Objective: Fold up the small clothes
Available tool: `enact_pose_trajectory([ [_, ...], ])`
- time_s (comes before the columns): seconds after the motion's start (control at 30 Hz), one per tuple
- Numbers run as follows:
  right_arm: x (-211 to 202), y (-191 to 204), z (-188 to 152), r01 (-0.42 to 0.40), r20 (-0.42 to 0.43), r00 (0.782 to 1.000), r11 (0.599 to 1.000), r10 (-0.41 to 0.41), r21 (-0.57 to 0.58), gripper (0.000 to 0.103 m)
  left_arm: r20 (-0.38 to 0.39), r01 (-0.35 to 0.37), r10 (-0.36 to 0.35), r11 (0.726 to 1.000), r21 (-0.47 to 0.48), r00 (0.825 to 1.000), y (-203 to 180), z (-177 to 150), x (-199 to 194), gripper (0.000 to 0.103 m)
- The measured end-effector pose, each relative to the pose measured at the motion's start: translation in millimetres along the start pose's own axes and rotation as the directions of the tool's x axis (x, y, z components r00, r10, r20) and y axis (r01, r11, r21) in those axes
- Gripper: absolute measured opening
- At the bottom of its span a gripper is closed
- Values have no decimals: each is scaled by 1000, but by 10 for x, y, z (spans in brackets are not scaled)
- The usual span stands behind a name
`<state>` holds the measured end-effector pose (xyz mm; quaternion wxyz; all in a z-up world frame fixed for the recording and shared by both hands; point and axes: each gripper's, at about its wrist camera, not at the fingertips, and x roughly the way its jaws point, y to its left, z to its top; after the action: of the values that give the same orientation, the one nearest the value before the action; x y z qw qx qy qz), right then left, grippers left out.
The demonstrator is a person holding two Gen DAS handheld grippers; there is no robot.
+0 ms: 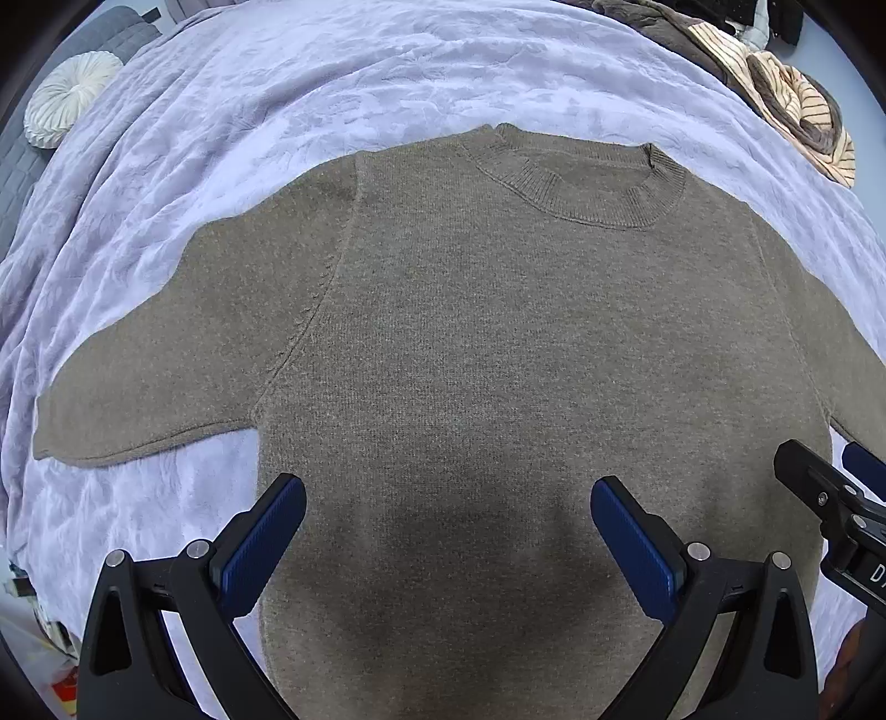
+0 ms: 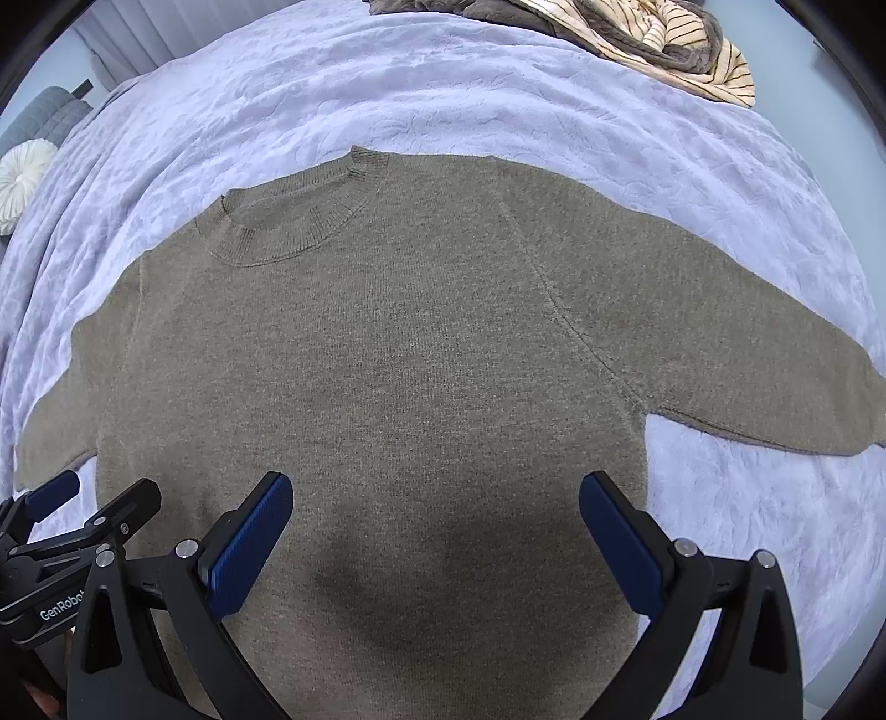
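Note:
An olive-brown knit sweater [image 1: 470, 332] lies flat, front up, on a lavender bedspread [image 1: 277, 111], collar at the far side and both sleeves spread out. It also shows in the right wrist view [image 2: 387, 360]. My left gripper [image 1: 448, 498] is open and empty, hovering over the sweater's lower body near its left edge. My right gripper [image 2: 437, 493] is open and empty over the lower body near its right edge. Each gripper shows at the edge of the other's view, the right gripper [image 1: 830, 482] and the left gripper [image 2: 83, 509].
A pile of striped cream and brown clothes [image 1: 797, 105] lies at the far right of the bed, also in the right wrist view [image 2: 637, 33]. A round white cushion [image 1: 72, 97] sits on a grey quilted seat [image 1: 22, 183] at the far left.

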<state>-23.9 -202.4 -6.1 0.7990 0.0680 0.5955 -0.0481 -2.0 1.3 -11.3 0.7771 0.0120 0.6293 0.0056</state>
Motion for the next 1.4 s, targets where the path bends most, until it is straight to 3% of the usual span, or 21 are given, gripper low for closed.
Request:
enact_pose_trajectory([
  [1.4,59,62,-12,6,-12,1000,1000,-6,-7,103,-27,0,-1,1000,-5,1000,60,-2,84,103],
])
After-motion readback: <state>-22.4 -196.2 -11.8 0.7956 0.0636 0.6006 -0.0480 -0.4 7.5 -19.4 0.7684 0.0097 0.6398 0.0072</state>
